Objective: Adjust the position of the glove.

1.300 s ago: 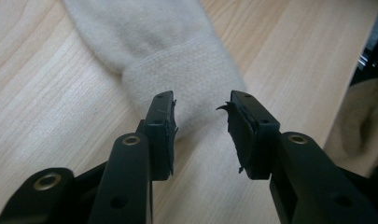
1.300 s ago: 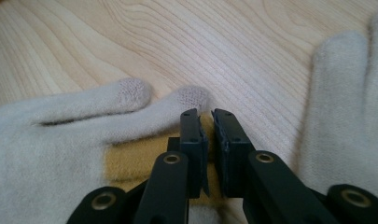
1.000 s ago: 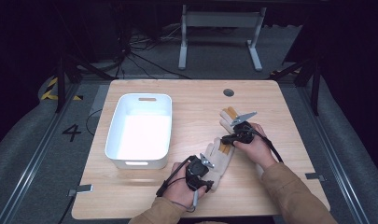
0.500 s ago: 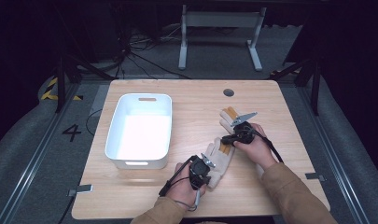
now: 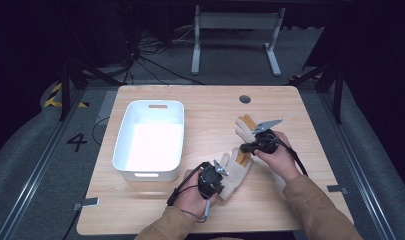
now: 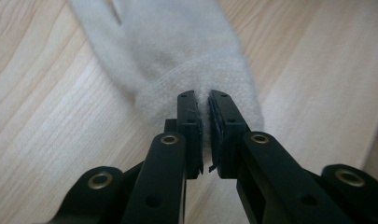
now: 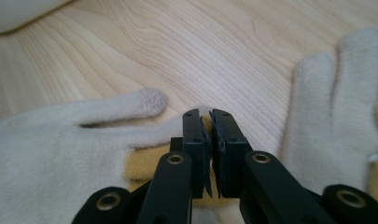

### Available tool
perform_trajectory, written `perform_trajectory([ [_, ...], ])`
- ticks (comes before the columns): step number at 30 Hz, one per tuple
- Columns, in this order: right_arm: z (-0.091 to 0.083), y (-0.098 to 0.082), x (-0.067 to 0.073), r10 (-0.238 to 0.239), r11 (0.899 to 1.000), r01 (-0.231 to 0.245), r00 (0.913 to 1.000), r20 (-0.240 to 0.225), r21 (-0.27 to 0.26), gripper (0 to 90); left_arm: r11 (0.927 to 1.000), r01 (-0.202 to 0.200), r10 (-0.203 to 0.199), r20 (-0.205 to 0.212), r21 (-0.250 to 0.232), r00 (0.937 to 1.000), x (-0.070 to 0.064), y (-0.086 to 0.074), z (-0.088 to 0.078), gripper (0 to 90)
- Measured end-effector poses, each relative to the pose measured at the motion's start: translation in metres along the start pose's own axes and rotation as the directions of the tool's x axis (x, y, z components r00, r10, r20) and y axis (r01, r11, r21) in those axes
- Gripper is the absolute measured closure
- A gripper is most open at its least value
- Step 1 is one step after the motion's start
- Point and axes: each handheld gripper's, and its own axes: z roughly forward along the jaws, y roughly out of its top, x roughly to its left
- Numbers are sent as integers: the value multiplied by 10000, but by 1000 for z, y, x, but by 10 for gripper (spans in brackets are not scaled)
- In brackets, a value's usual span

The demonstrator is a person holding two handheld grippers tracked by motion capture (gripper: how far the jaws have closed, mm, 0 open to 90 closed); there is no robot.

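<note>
Since a second ago your left gripper (image 5: pixel 216 172) has closed its jaws on the cuff of the near glove (image 5: pixel 235 172), and your right gripper (image 5: pixel 248 146) has been closing too; both hands have otherwise barely shifted. Wooden table (image 5: pixel 300 115): the largest item, carrying everything below. White bin (image 5: pixel 150 137): rectangular, at 9 o'clock from the gloves, well apart from them, near the table's left half. Near glove, cream knit with a tan patch: lies at 5 o'clock of the table's centre, cuff toward you at 7 o'clock, fingers pointing to 1 o'clock. Far glove (image 5: pixel 245 125): same make, just beyond at 1 o'clock from the near one, close beside it. Left gripper, held in your left hand (image 5: pixel 192 192): in the left gripper view its jaws stand nearly together, pinching the ribbed cuff (image 6: pixel 205 93) between the pads. Right gripper, held in your right hand (image 5: pixel 277 155): in the right gripper view its jaws are almost together over the near glove's (image 7: pixel 60 140) finger, a sliver of fabric showing between them.
</note>
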Motion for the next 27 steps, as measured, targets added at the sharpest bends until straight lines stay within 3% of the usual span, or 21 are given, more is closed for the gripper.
perform_trajectory([
  [1, 0, 0, 0, 0, 10000, 0, 10000, 0, 0, 850, 10000, 0, 0, 0, 0, 10000, 0, 0, 0, 835],
  [3, -14, -1, 2, 45, 9995, -44, 10000, 41, -300, 849, 9983, -571, 572, -123, 66, 9983, 2, 2, -8, 836],
  [7, -29, -3, 6, 107, 9980, -105, 9999, 22, -625, 849, 9965, -836, 837, -137, 63, 9964, 3, 4, -12, 839],
  [8, -37, -4, 9, 105, 9970, -98, 9999, 82, -772, 849, 9935, -1137, 1137, -232, -1, 9932, 4, 5, -17, 840],
  [9, -37, -4, 9, 105, 9970, -98, 9999, 82, -772, 849, 9935, -1137, 1137, -232, -1, 9932, 4, 5, -17, 840],
  [10, -47, -6, 13, 139, 9954, -127, 9998, 121, -949, 849, 9893, -1454, 1450, -393, -83, 9887, 6, 7, -21, 840],
  [13, -57, -7, 18, 146, 9940, -124, 9997, 194, -1089, 849, 9852, -1707, 1697, -462, -168, 9844, 8, 9, -24, 840],
  [19, -82, -16, 31, 260, 9915, -209, 9989, 386, -1284, 849, 9758, -2109, 2107, -97, -574, 9775, 16, 13, -31, 839],
  [20, -89, -18, 35, 369, 9896, -300, 9982, 469, -1405, 849, 9708, -2268, 2279, 48, -787, 9737, 20, 14, -33, 839],
  [23, -96, -20, 38, 467, 9880, -390, 9977, 486, -1493, 849, 9704, -2269, 2293, 208, -825, 9731, 24, 15, -36, 838],
  [26, -104, -24, 44, 561, 9866, -473, 9970, 524, -1563, 850, 9645, -2537, 2561, 243, -727, 9664, 26, 18, -37, 839],
  [27, -106, -25, 46, 581, 9868, -488, 9967, 562, -1547, 849, 9585, -2746, 2774, 280, -766, 9604, 27, 19, -36, 839],
])
